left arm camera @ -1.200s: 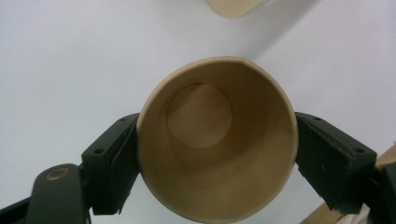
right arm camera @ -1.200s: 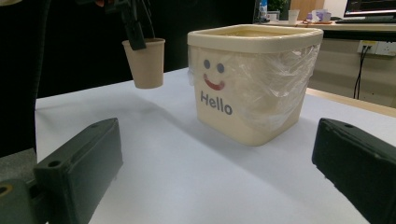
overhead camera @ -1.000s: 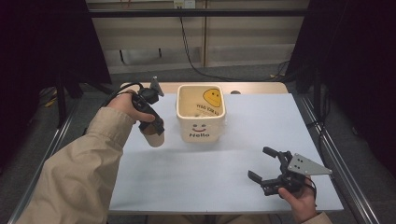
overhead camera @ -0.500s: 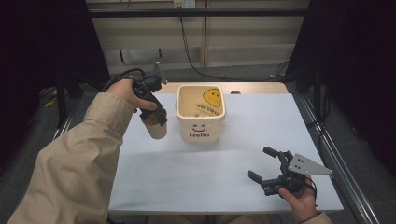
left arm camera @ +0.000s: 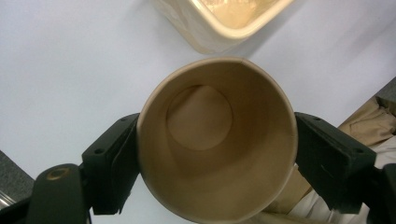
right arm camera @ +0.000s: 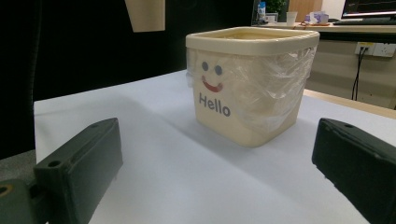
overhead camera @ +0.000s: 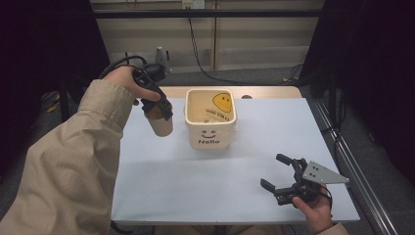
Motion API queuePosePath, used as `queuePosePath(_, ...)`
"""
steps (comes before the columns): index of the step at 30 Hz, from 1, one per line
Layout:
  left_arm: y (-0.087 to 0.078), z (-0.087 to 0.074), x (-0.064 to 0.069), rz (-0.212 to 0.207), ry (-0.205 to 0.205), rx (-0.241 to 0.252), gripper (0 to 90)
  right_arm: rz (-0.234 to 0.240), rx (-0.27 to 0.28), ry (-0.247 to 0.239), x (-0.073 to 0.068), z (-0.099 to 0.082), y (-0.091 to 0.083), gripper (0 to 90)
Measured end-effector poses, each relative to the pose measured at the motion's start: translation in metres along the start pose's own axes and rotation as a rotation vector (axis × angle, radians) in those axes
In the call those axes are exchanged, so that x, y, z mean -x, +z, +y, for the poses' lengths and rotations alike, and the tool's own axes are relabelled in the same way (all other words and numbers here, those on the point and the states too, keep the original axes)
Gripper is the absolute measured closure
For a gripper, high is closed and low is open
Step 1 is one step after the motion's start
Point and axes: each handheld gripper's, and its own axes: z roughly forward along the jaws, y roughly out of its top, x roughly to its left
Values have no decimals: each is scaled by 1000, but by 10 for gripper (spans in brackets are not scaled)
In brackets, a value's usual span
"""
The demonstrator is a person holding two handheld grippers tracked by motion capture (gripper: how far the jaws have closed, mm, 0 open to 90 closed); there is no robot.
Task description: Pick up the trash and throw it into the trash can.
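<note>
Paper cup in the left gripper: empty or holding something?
Empty. The left gripper view looks straight into the paper cup and shows its bare bottom, with nothing inside.

High view looks down from above the desk (overhead camera: 205,171); left gripper view faces straight down, close; right gripper view sits low, level; all share the Hello bin (right arm camera: 250,84)
</note>
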Motion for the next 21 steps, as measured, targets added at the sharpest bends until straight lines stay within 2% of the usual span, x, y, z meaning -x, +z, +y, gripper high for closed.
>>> queuePosePath(2, -5, 1, 0, -8, 16, -8, 197, 1, 1, -1, 0, 0, 0, 14)
queuePosePath(3, -7, 2, 2, -13, -1, 2, 197, 1, 2, -1, 0, 0, 0, 14)
queuePosePath(6, -14, 4, 3, -2, 5, -11, 197, -1, 4, -2, 0, 0, 0, 14)
queuePosePath(10, -24, 7, 6, 17, 9, -2, 198, 0, 6, -3, 0, 0, 0, 14)
queuePosePath(11, -27, 8, 7, 11, 1, -6, 198, 0, 6, -4, 0, 0, 0, 14)
queuePosePath(13, -32, 10, 7, 14, 16, -15, 199, 1, 3, 0, 0, 0, 0, 14)
queuePosePath(14, -32, 10, 8, 13, -6, 0, 199, 1, 2, 1, 0, 0, 0, 14)
queuePosePath(15, -36, 12, 7, 9, 9, -15, 199, 2, 3, 1, 0, 0, 0, 14)
queuePosePath(16, -36, 12, 8, 15, -7, -3, 199, 1, 3, 3, 0, 0, 0, 14)
queuePosePath(21, -43, 17, 8, 10, 1, -16, 200, 2, 5, 8, 0, 0, -1, 14)
